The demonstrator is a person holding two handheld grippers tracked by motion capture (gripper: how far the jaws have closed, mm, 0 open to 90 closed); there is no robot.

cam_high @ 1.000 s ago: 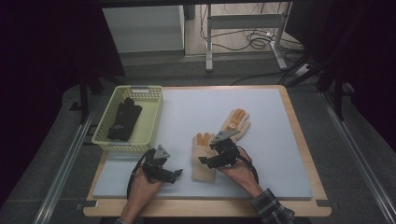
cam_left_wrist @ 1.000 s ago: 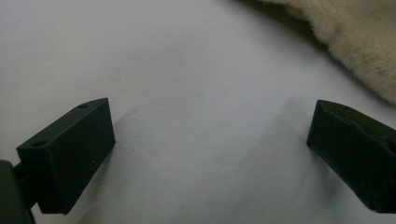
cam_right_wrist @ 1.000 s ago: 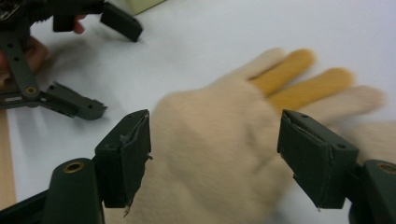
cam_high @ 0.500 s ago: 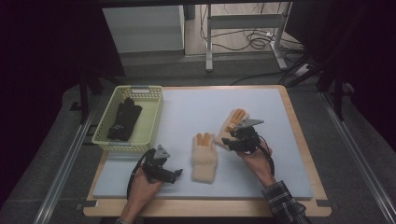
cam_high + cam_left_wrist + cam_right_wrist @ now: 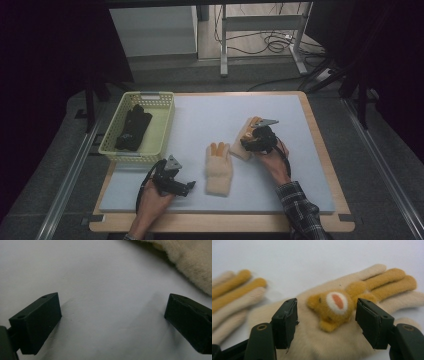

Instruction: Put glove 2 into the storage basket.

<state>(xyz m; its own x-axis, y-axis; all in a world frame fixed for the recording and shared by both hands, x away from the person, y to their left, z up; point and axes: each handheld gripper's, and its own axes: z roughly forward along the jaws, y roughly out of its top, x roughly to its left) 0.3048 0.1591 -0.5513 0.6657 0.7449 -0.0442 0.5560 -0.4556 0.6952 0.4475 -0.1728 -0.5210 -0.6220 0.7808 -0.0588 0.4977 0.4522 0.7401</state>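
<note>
A wooden table (image 5: 320, 145) carries a pale grey mat (image 5: 200, 120) that covers most of its top. At the mat's far left corner stands a yellow basket (image 5: 162, 125) with a dark bundle of cloth (image 5: 132, 127) lying inside it.

Two cream gloves with orange fingers lie on the mat. The near glove (image 5: 219, 167) lies flat near the middle of the front edge, fingers pointing away from the person. The far glove (image 5: 342, 322) lies just to its right and farther back, angled, with a small orange bear face (image 5: 332, 306) sewn on its back.

The right gripper (image 5: 327, 320) sits over the far glove. Its jaws have just been opening; they stand apart on either side of the bear face, low against the fleece, and do not pinch it.

The left gripper (image 5: 112, 320) rests at the front left of the mat, just left of the near glove. Its jaws stand wide, with bare mat between them; the near glove's cuff edge lies just past its right jaw.
</note>
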